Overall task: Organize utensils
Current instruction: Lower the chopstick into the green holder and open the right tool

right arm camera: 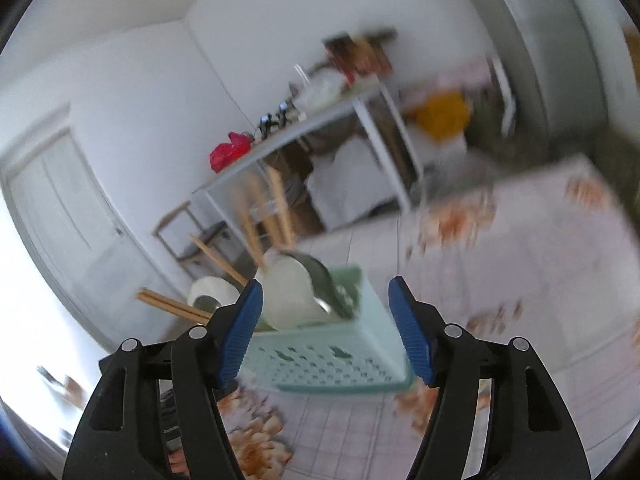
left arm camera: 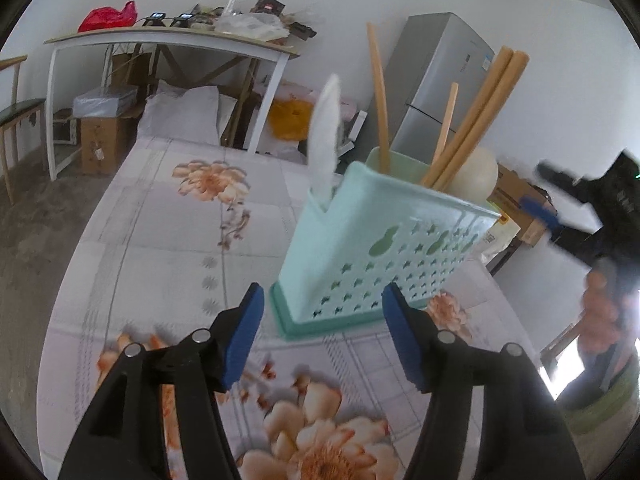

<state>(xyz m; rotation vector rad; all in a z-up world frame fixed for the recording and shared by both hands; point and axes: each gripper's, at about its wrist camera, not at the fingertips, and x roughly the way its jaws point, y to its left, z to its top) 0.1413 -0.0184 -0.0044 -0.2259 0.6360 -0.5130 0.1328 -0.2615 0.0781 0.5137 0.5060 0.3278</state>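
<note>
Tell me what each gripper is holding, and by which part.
Nothing is held. The left gripper and the right gripper are both open, apart from the utensil basket.

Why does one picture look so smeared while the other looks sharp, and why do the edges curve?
Right wrist view: motion blur smears the mint utensil basket, the floral tablecloth and the room, with window glare washing out the left edge. Left wrist view: mostly sharp; only the right gripper and the hand are streaked, beside bright glare. Both views: the fisheye lens bends straight lines and darkens corners.

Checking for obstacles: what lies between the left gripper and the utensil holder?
Only bare floral tablecloth separates the left gripper from the utensil holder, in the left wrist view.
</note>
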